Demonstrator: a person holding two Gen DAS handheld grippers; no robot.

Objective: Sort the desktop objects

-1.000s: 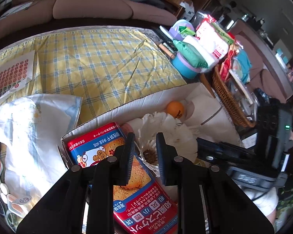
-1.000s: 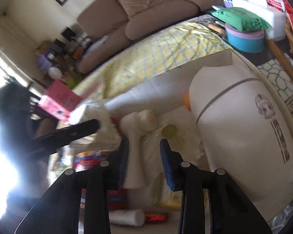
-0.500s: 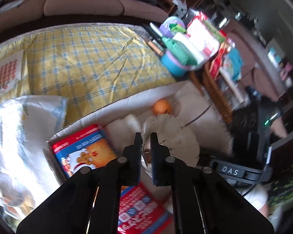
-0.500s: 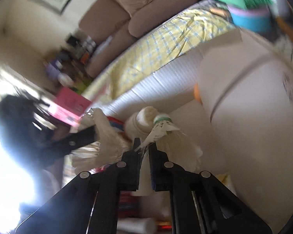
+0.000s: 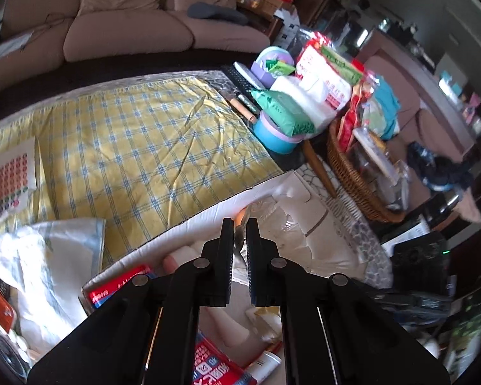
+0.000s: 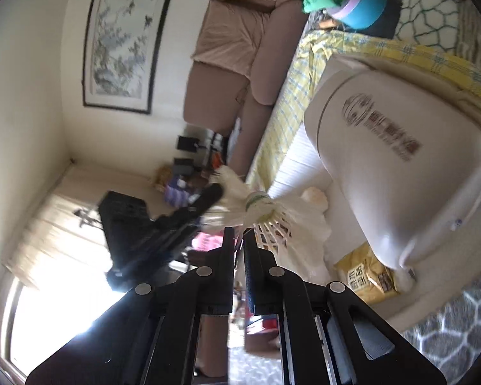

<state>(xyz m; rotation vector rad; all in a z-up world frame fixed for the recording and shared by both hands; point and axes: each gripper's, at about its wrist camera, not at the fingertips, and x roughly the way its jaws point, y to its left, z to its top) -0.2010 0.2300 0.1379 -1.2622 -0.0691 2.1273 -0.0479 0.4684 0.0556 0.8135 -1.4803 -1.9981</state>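
Shuttlecock [image 6: 266, 215] pinched in right tool [image 6: 238, 240], box [image 5: 189, 234] holding biscuit pack [image 5: 118, 285]

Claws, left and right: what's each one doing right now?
Left claw: shut on a shuttlecock, pinched at the fingertips.
Right claw: shut on a second shuttlecock, gripping its feather skirt.

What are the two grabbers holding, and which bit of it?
Each holds a white shuttlecock. The right gripper pinches the feather edge of one; the left gripper pinches another, but its exact part is hidden by the fingers.
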